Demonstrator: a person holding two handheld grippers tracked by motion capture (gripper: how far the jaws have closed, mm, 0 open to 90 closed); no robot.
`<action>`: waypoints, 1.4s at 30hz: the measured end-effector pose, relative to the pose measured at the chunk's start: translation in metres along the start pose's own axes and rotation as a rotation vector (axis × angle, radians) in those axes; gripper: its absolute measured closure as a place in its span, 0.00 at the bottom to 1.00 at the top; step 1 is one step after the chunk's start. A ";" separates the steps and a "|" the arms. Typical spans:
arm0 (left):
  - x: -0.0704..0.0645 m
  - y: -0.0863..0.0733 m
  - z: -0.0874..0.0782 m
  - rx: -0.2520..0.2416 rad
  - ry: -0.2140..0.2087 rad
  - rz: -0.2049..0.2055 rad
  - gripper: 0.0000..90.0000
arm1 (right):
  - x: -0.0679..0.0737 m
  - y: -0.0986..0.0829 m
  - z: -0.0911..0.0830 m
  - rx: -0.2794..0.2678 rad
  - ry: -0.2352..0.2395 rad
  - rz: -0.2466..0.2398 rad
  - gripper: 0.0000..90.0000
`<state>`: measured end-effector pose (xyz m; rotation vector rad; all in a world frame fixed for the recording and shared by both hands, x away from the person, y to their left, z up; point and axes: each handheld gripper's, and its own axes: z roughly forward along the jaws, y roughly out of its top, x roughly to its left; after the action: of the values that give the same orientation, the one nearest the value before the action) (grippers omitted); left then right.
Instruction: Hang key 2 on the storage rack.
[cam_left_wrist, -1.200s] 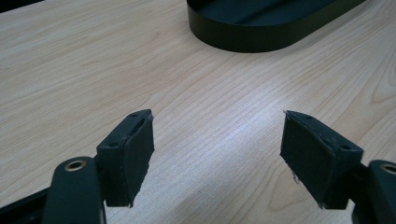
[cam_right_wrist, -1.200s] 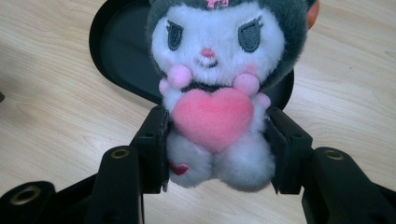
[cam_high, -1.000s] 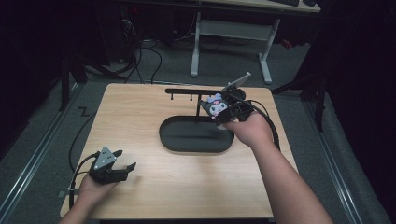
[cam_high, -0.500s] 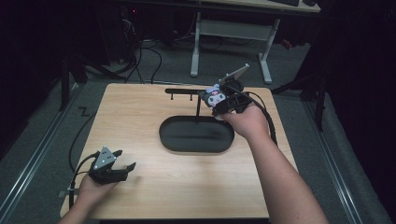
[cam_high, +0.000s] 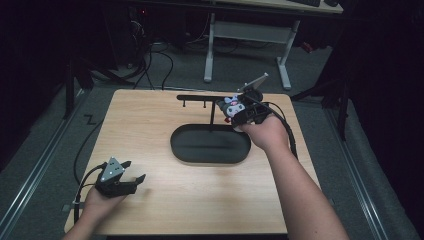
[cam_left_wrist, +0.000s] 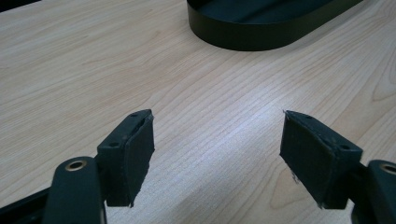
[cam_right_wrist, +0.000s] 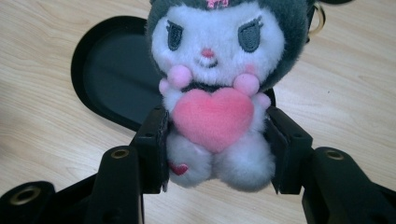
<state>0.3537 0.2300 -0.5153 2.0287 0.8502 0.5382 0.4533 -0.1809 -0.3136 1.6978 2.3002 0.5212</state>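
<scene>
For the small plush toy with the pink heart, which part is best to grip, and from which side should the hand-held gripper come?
Probably the soft lower body, as the right hand-held gripper now holds the plush toy: one jaw on each flank, beside the pink heart. Come from below, toward its feet. The body is narrower than the big round head, so the jaws can span and squeeze it, and the metal ring at the head stays free.

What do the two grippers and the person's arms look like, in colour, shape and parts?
Both grippers are black, each with two jaws ending in flat rectangular black pads. Round metal-ringed holes mark the jaw arms. The left gripper carries a grey three-cornered plate on top, and a black cable trails from it. A black cable also loops from the right gripper, which bears a grey plate too. The forearms are bare, with no sleeves.
</scene>
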 end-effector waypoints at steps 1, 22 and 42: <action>0.000 0.000 0.000 0.000 0.000 0.002 0.29 | -0.001 -0.001 0.001 0.002 0.001 0.003 0.54; -0.002 -0.001 0.001 0.012 -0.004 0.007 0.30 | -0.011 -0.027 0.041 0.068 0.029 0.024 0.54; -0.002 -0.001 0.002 0.024 -0.008 0.017 0.30 | 0.002 -0.017 0.098 0.048 0.091 0.027 0.44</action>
<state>0.3537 0.2279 -0.5175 2.0603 0.8389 0.5312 0.4765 -0.1689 -0.4096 1.7639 2.3742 0.5635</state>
